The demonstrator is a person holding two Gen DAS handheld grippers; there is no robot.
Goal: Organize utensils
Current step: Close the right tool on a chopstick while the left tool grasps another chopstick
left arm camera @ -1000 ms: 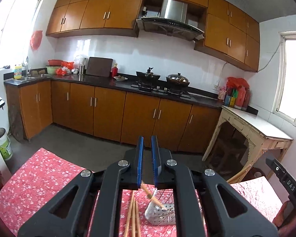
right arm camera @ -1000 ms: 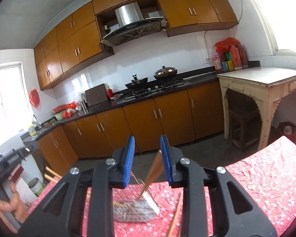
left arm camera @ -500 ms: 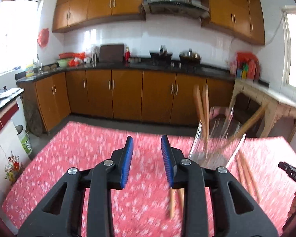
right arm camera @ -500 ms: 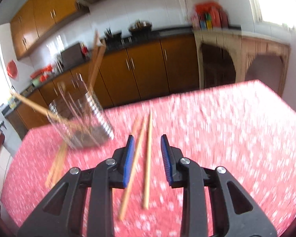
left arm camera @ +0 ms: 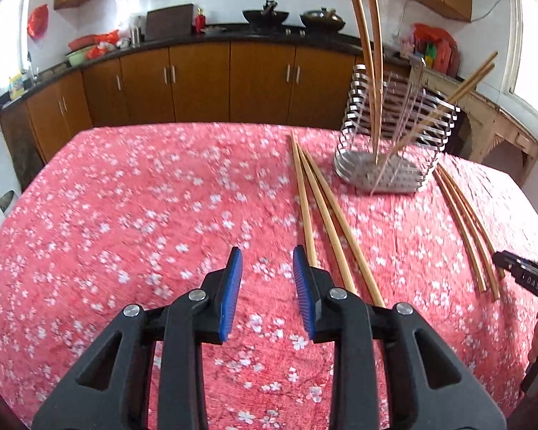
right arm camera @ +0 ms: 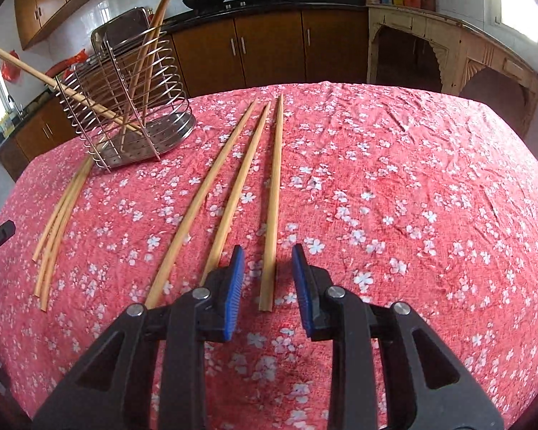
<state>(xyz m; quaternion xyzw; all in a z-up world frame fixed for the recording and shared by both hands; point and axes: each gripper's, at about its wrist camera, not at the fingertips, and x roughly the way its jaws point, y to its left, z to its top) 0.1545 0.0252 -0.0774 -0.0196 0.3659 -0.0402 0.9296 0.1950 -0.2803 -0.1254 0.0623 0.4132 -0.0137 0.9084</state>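
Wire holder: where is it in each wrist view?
Left wrist: wire holder stands upper right, beyond the chopsticks.
Right wrist: holder stands upper left, left of the same three chopsticks.
Shared landmark: the red floral tablecloth.

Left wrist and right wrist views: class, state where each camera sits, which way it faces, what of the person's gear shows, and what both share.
Left wrist view: on the left tongs, facing down across the floral tablecloth to the cabinets; own open tongs, right tongs' tip at the right edge.
Right wrist view: on the right tongs, facing likewise; own open tongs straddling a chopstick.
Shared: wire chopstick holder, loose chopsticks, tablecloth, stove pots.
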